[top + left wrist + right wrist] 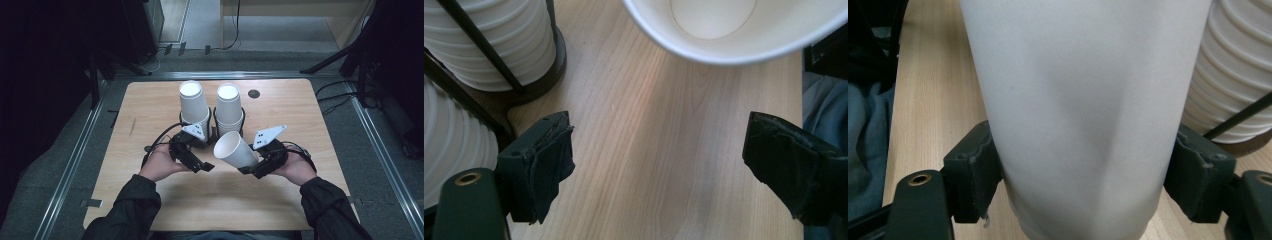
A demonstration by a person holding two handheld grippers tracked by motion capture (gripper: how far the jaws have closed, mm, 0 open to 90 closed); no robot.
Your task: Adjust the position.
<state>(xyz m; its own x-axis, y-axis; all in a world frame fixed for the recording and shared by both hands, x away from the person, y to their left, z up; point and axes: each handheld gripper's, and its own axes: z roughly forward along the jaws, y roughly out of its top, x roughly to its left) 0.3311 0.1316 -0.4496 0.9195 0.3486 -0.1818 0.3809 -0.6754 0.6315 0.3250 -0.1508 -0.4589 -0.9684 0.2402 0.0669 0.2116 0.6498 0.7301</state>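
Observation:
A single white paper cup (pixel 234 149) lies tilted over the table, its mouth toward the left, held near its base by my right gripper (pixel 251 169). In the right gripper view both jaws press the cup's wall (pixel 1075 115), which dents slightly. My left gripper (pixel 206 167) is open just left of the cup's mouth, nothing between its jaws. The left gripper view shows the cup's rim and inside (pixel 724 25) ahead of the open jaws. Two stacks of white cups (pixel 192 102) (pixel 229 106) stand in black wire holders behind both grippers.
The wooden table (pixel 150 110) has bare room at left, right and front. A small dark round hole (pixel 254 93) sits near the far edge. Tripod legs (pixel 345 55) and cables lie on the floor beyond the table.

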